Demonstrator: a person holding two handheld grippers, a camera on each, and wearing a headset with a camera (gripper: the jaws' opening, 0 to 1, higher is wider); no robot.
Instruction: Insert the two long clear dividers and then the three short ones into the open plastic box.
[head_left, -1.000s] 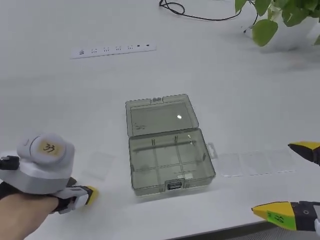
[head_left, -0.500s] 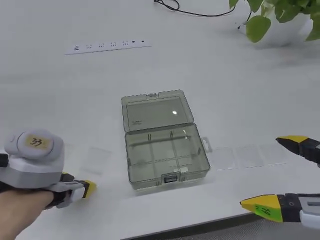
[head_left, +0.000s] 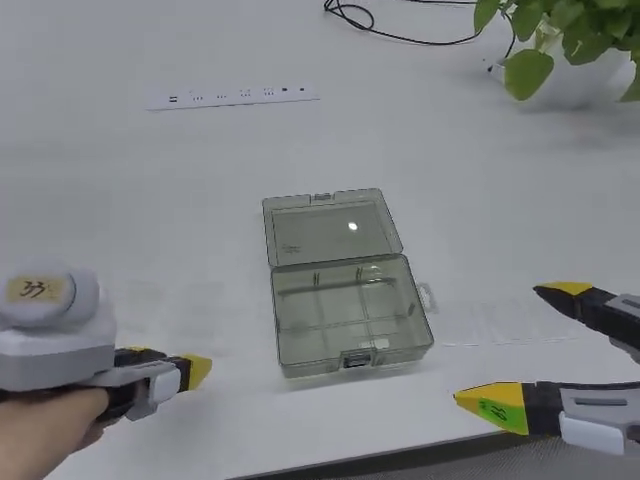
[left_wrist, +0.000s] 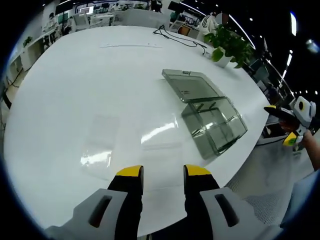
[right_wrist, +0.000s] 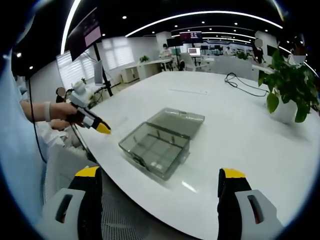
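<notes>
White table runs across the head view, and the grippers sit at its front edge. At the front left, a hand holds the left gripper, whose yellow-tipped jaws stand a narrow gap apart with nothing between them; its own view shows the same gap. At the front right, the right gripper has its jaws spread wide and is empty, with one tip over the table's front edge and the other farther in.

Just beyond the left gripper's tips, two flat clear dividers lie on the table to the left of the box, one beside the other. More clear dividers lie flat in a row on the box's right side, between the box and the right gripper; they are faint and I cannot count them.

The open plastic box stands near the middle of the front edge, smoky and see-through, with its latch towards the person. Thin upright walls cross its inside. Its lid lies folded back flat on the table behind it.

Farther back lies a white power strip. At the far right corner are a black cable and a green plant
</notes>
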